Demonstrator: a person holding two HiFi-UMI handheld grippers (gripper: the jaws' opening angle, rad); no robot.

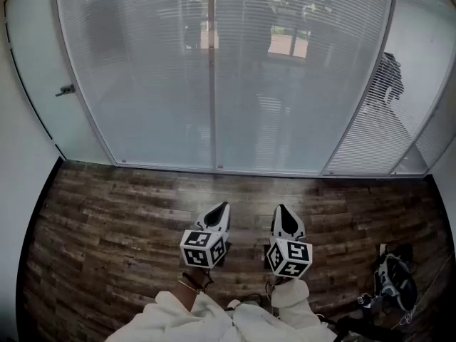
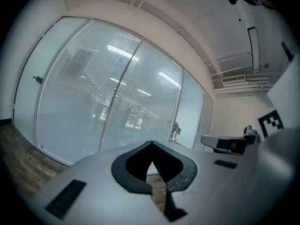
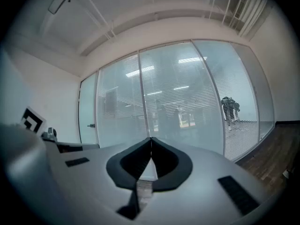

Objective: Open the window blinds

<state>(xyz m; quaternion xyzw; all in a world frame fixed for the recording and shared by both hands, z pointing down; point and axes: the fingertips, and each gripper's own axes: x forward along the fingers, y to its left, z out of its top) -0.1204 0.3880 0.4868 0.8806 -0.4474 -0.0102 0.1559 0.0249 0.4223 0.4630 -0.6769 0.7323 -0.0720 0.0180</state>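
Head view: left gripper (image 1: 221,209) and right gripper (image 1: 283,211) lower centre, fingers (image 3: 124,170) clenched on nothing, pointing at window blinds (image 1: 157,70) across upper frame, well apart.

No words, numbers, brands or signs can be read anywhere. The only print is black-and-white square markers on the cube (image 1: 203,249) of the left gripper (image 1: 224,206) and the cube (image 1: 290,258) of the right gripper (image 1: 281,209); these carry no letters.
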